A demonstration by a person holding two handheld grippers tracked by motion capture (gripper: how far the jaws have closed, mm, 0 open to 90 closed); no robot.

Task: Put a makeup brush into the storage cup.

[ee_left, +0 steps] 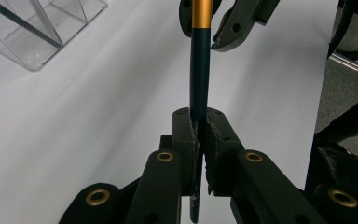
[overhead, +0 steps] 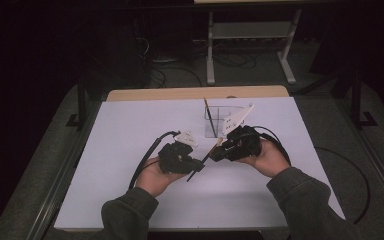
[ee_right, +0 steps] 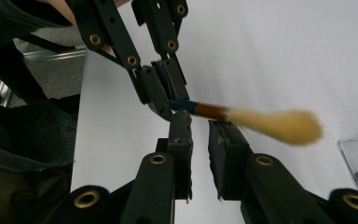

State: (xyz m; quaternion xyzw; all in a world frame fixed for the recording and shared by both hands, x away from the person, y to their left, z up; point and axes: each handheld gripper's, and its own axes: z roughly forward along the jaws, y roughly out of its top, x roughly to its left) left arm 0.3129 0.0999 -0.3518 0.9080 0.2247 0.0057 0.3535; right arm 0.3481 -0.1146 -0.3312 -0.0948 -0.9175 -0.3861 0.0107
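- Counter (overhead: 130,150) is seen covered w/ a white sheet; a strip of bare wood is left showing along the far edge. Surrounding room is kept dark.
- Behind the counter, grey floor (overhead: 260,70) is seen w/ loose black cables and a white-legged frame (overhead: 250,35).
- A clear plastic holder (overhead: 219,121) is placed at the far centre-right of the counter; a thin stick-like item (overhead: 209,116) is stood in it, leaning. What it is can't be told.
- Left gripper (overhead: 196,166) is held in the person's left hand (overhead: 152,177), near counter centre. Its jaws are closed on the dark blue handle of a brush (ee_left: 199,79) — shown clearly in the left gripper view, w/ the gold band of the brush farther up.
- Right gripper (overhead: 219,150) is held in the right hand (overhead: 267,159), just beside the left one. Its jaws are parted by a narrow gap in the right gripper view; the ferrule and tan bristles (ee_right: 279,125) are seen just beyond the jaw tips, nothing clamped.
- Brush is thus held above the counter between the two grippers, bristle end toward the right gripper.
- Grey-green sleeves (overhead: 305,200) are seen at the near edge.
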